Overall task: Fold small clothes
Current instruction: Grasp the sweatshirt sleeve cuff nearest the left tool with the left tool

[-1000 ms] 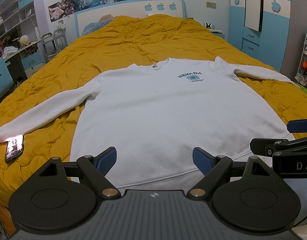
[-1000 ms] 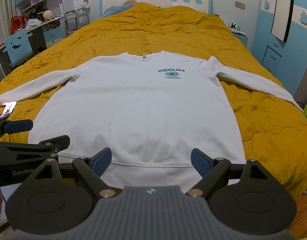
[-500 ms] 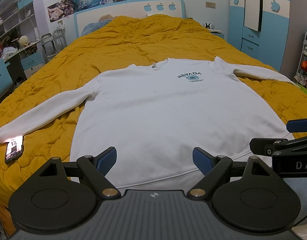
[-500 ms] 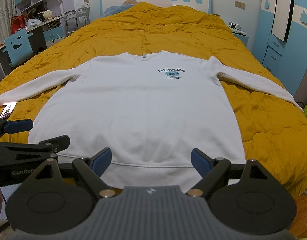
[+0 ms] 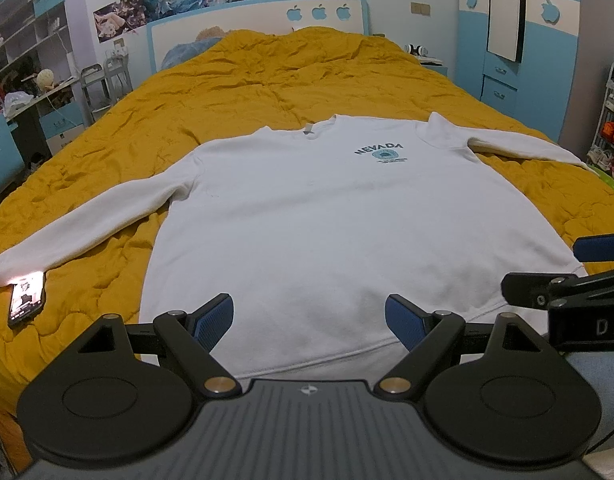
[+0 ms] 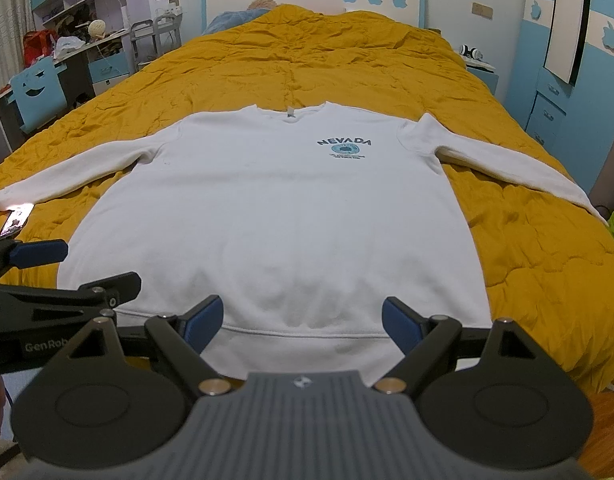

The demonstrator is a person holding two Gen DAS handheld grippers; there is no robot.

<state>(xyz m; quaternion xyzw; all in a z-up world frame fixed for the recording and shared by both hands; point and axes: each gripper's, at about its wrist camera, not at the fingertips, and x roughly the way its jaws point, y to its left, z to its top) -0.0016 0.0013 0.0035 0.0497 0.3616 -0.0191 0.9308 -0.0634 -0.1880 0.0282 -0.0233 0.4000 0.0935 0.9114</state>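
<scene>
White sweatshirt (image 5: 327,220) spread flat, face up, across the frame's middle on the orange bedspread (image 5: 267,92), both sleeves stretched outward. Left gripper (image 5: 309,320) and right gripper (image 6: 303,322) at bottom center, jaws wide apart, holding nothing, above the hem. Phone (image 5: 25,300) at lower left beside 1 cuff.

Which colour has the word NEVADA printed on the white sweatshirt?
Dark navy, above a light blue emblem, on the sweatshirt. The NEVADA print shows best in the right wrist view.
</scene>
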